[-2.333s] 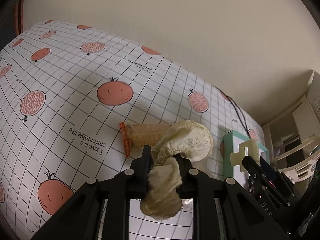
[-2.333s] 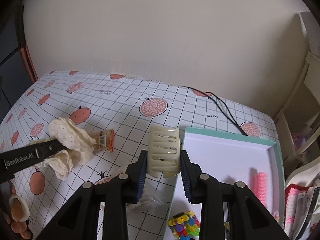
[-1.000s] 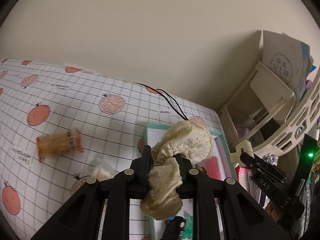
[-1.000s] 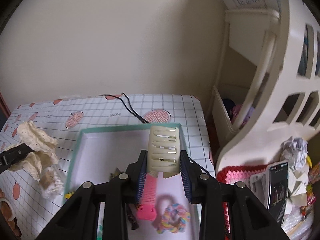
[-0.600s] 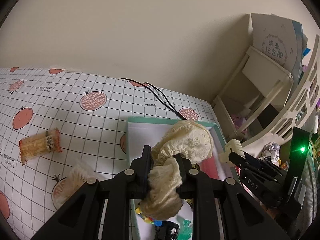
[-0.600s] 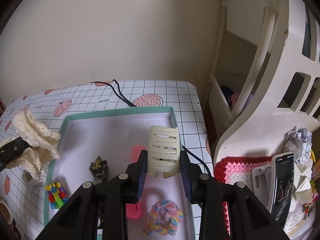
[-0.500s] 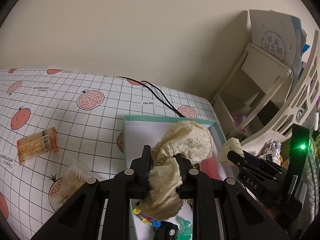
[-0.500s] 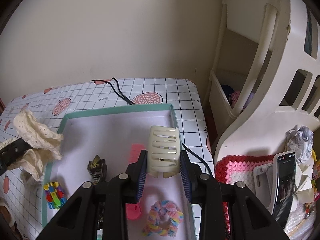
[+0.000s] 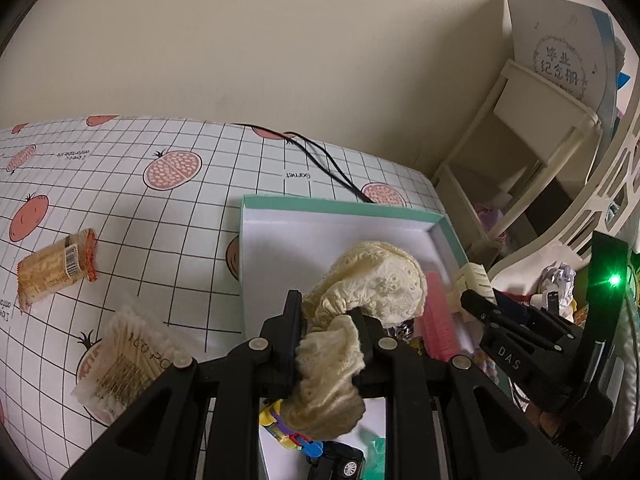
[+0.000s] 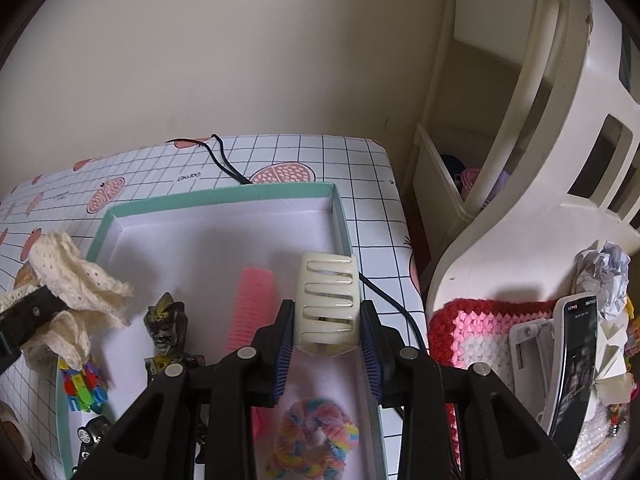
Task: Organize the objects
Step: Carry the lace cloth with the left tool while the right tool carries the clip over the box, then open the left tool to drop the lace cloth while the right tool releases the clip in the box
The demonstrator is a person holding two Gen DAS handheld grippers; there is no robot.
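Fingers of the left gripper (image 9: 327, 336) are closed narrowly on a cream lace scrunchie (image 9: 360, 304), which is pinched at lower centre of the left wrist view; its frilled loop bulges above the fingertips and a fold hangs below them. The scrunchie is held over the near-left part of a teal-rimmed box (image 9: 340, 205) with a white floor. In the right wrist view the same scrunchie (image 10: 76, 280) is seen at the left edge of the frame, above the box's left rim (image 10: 100, 236).

The right gripper (image 10: 326, 320) is closed on a cream claw clip (image 10: 326, 300), gripped by its two sides between the blue-padded fingers (image 10: 370, 356), teeth slots facing up. The clip is held above the right half of the box, near its right wall.

Below and around the grippers, inside the box, a rainbow scrunchie (image 10: 312, 436), a pink comb (image 10: 252, 304), a small dark figurine (image 10: 166, 328), coloured clips (image 10: 82, 388) and a toy car (image 10: 90, 434) are seen.

Outside the box, on the grid-patterned tablecloth (image 9: 120, 168), a packet of cotton swabs (image 9: 124, 360) lies at lower left of the left wrist view, and a wrapped snack (image 9: 56, 270) lies further left. A black cable (image 9: 320, 160) runs past the box's far edge toward the wall. A cream shelf unit (image 10: 520, 140) fills the upper right.
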